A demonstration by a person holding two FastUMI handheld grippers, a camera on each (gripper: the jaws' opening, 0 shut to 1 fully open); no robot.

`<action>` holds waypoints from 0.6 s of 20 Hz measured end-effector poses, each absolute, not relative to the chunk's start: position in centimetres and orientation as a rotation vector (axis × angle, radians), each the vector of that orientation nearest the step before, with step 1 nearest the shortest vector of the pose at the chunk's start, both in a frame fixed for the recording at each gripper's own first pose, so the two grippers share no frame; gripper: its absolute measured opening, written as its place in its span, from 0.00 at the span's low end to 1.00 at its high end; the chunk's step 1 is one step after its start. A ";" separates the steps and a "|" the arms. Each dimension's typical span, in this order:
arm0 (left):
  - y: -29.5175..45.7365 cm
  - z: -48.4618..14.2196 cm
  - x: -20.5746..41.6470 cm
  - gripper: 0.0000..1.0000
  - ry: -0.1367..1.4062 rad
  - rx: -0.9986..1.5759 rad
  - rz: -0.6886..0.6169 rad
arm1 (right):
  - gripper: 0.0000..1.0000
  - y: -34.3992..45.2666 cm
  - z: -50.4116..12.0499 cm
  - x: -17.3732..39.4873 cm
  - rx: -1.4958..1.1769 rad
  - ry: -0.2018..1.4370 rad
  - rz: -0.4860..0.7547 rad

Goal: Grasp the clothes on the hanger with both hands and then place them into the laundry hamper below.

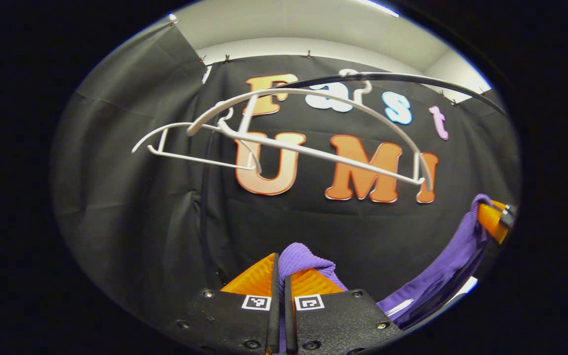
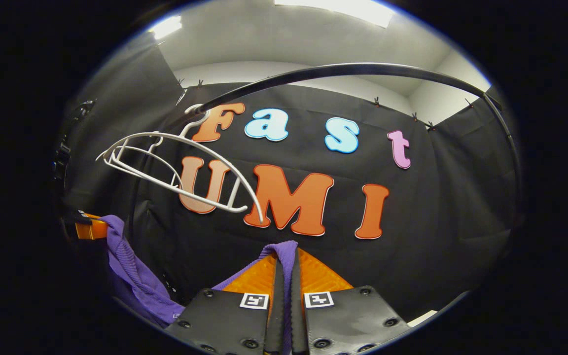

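My 2 tongs each pinch the 1 purple garment (image 1: pixel 442 276): left tongs (image 1: pixel 280 276) clamp one bunched fold, right tongs (image 2: pixel 287 268) clamp another. It hangs between them, below 2 bare white hangers (image 1: pixel 313 148) on 1 dark rail (image 2: pixel 353 69).

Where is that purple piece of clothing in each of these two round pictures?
Left gripper view: the purple garment is pinched between the fingers at bottom centre and trails off to the right gripper at the right edge.
Right gripper view: it is pinched at bottom centre and hangs from the left gripper at the left edge.
Shared landmark: the bare white hangers on the dark rail.
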State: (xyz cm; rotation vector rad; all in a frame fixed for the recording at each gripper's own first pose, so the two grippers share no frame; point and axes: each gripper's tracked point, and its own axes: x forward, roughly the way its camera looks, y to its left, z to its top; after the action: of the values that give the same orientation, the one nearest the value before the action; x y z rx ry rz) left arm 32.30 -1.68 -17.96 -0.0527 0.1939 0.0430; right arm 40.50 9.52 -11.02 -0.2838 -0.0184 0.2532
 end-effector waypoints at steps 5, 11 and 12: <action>-8.7 -18.3 32.5 0.03 0.214 -0.082 -0.146 | 0.13 12.7 -13.5 38.4 -0.230 0.089 0.374; -14.4 -22.3 31.1 0.05 0.328 -0.138 -0.273 | 0.13 11.8 -19.6 37.2 -0.174 0.280 0.365; -15.0 -23.3 31.0 0.05 0.352 -0.146 -0.276 | 0.13 11.1 -20.6 37.3 -0.174 0.309 0.352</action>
State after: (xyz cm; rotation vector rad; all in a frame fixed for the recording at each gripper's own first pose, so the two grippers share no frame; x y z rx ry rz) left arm 30.97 -14.96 -23.34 -0.1461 0.3521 -0.2762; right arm 37.33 11.10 -20.62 -0.1744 0.3089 0.3516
